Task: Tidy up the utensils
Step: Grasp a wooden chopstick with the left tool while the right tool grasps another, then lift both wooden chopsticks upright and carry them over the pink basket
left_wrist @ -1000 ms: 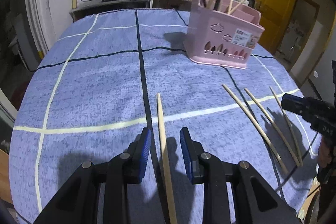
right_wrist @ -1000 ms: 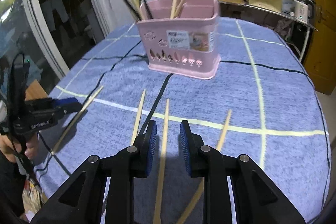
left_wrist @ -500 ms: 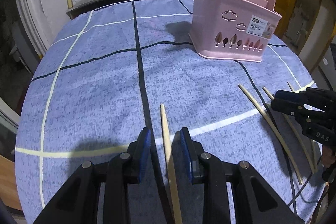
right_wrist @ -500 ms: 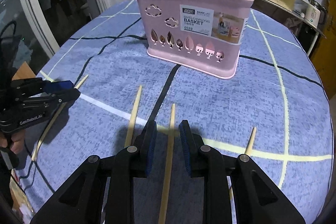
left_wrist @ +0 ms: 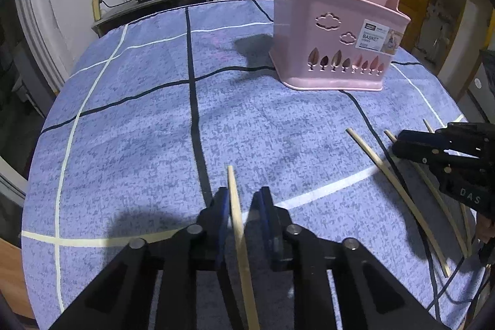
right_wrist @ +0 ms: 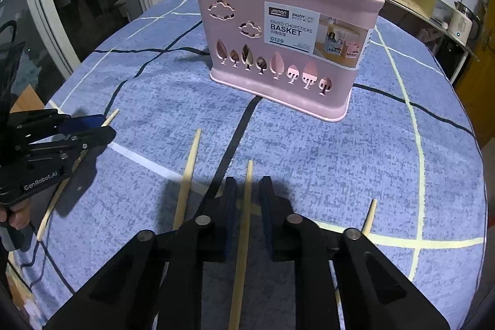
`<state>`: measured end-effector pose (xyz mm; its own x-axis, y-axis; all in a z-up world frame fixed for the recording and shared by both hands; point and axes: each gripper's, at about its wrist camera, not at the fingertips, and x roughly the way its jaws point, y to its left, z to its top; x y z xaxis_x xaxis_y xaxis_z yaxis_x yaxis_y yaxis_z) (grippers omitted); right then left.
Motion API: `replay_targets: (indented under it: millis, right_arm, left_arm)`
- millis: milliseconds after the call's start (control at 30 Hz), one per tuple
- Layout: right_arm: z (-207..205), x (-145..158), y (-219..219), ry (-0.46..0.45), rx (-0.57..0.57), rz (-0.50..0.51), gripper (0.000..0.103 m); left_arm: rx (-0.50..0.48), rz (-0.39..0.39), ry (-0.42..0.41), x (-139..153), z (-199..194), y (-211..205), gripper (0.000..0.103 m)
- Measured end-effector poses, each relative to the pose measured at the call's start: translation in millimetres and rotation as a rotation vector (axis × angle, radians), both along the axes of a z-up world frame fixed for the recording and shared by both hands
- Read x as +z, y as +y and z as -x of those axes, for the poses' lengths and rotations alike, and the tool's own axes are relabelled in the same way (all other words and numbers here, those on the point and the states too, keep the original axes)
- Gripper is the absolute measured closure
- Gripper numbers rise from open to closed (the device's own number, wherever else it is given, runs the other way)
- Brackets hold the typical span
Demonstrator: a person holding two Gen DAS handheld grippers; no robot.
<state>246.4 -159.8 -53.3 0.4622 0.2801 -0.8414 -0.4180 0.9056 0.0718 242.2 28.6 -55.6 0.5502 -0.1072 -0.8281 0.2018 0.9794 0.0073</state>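
Two chopsticks matter right now, one for each of your grippers. Your left gripper (left_wrist: 243, 203) has a pale chopstick (left_wrist: 238, 215) lying right between its jaws. The stick runs the long way, straight out ahead of the jaws, with its tip poking out past them. The jaws are closing. The stick leans on the left pad, but there is a gap to the right pad, so it is not held yet.

Your right gripper (right_wrist: 247, 194) has its own chopstick (right_wrist: 246, 206) between its jaws, also pointing straight ahead, toward the pink chopstick basket (right_wrist: 287, 51). These jaws are closing too, and you can see thin gaps on both sides of the stick.

More chopsticks lie on the blue tablecloth (right_wrist: 309, 150). One (right_wrist: 187, 178) is just left of the right jaws, and one (right_wrist: 369, 215) is off to their right.

Each stick is nearest the hand already over it, so each hand takes its own.

A second ago both pairs of jaws stood wider apart, and the basket looked farther away. Now both grippers sit lower and closer in over their sticks.
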Motion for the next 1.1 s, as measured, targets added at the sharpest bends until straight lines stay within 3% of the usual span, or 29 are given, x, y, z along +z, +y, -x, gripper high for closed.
replay_targets:
  millis: [100, 467, 1100]
  right_arm:
    - [-1, 0, 0, 0.004, 0.002, -0.003, 0.097]
    - [2, 17, -6, -0.029, -0.004, -0.053, 0.098]
    - [23, 102, -22, -0.222, -0.031, -0.153, 0.098]
  left_arm:
    - [-0.009, -0.019, 0.002, 0, 0, -6, 0.096]
    - [0.007, 0.032, 0.013, 12, 0, 1, 0.097]
    - [-0.005, 0.118, -0.191, 121, 29, 13, 0.097]
